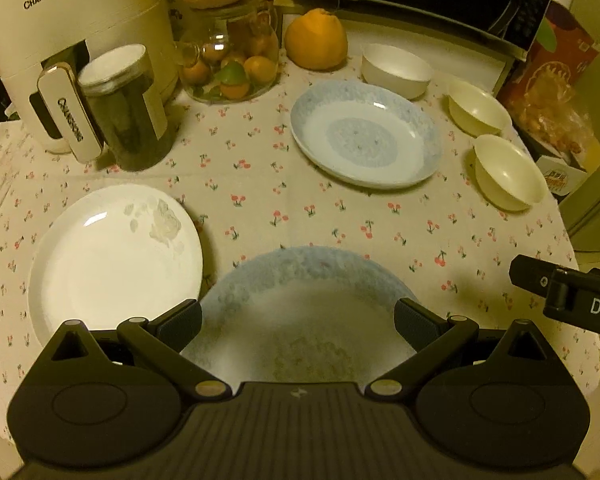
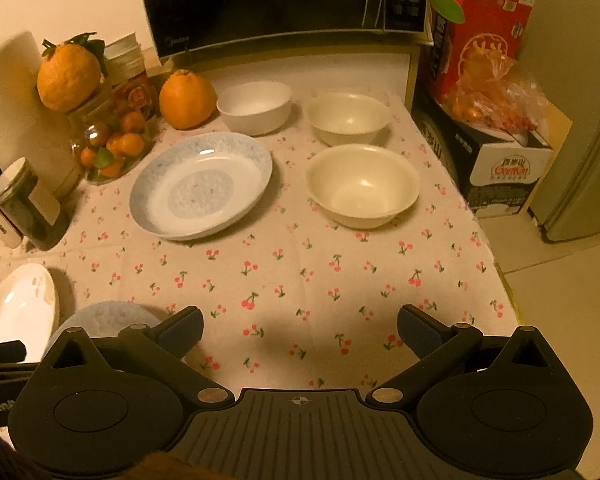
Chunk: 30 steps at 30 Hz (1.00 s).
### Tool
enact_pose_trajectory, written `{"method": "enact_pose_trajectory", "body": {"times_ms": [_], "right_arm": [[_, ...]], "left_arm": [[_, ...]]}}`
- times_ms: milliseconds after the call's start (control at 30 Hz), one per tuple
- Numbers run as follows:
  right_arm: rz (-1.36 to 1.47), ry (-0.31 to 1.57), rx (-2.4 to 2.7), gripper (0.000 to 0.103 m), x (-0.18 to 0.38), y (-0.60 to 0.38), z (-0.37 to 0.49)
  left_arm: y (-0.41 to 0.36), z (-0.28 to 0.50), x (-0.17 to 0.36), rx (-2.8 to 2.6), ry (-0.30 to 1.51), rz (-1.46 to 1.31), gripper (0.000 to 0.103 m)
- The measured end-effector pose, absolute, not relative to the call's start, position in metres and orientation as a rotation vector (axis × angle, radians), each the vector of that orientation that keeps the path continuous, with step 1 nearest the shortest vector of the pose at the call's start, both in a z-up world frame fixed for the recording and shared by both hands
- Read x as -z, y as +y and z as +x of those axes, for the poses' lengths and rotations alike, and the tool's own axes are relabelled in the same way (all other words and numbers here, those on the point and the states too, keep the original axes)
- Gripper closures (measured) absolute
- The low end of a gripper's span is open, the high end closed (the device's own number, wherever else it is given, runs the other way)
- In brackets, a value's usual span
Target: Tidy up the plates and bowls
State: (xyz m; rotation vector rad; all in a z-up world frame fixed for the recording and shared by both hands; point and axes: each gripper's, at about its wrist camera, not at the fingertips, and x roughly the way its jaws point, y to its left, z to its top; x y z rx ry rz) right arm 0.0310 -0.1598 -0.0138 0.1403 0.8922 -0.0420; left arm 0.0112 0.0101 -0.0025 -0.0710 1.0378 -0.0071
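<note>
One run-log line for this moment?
left tool: open, over near blue plate | right tool: open, empty | plates, bowls unstacked

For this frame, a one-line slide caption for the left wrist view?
Open left tool poised over near blue plate, white plate alongside.

So my left gripper [image 1: 298, 326] is spread wide, both fingers angled outward, pads [image 1: 180, 326] facing each other across a big gap and closed on nothing. It's low and pointing toward the far side. My right gripper [image 2: 300, 330] is just as wide open, fingers splayed the same way, nothing between the pads [image 2: 418, 334], also aimed toward the far side. From the left wrist view, part of the right gripper's black body pokes in at the right edge, so the two sit side by side, near each other but apart.
</note>
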Motion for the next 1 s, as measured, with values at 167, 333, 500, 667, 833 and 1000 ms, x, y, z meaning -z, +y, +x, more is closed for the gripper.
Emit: {"method": "enact_pose_trajectory", "body": {"times_ms": [167,333,500,667,833,1000], "right_arm": [[0.184,0.895,-0.017,0.0,0.002,-0.16,0.042],[0.169,0.871,-0.042,0.0,-0.007,-0.158,0.059],[0.292,0.896,-0.09,0.0,-0.001,-0.167,0.085],[0.444,0.908,-0.134,0.0,0.017,-0.176,0.107],[0.626,0.926,-0.208,0.0,0.044,-0.183,0.129],[0.747,0.91,-0.202,0.0,0.062,-0.188,0.15]], "left_arm": [[0.01,0.021,-0.006,0.012,1.003,-0.032,0.001],[0.011,0.038,-0.013,0.044,0.996,-0.029,0.006],[0.013,0.062,-0.016,0.056,1.025,-0.056,0.009],[0.025,0.089,-0.005,0.061,1.034,-0.171,0.005],[0.038,0.115,0.015,0.082,1.01,-0.247,0.009],[0.047,0.133,0.025,0.108,0.944,-0.341,0.014]]}}
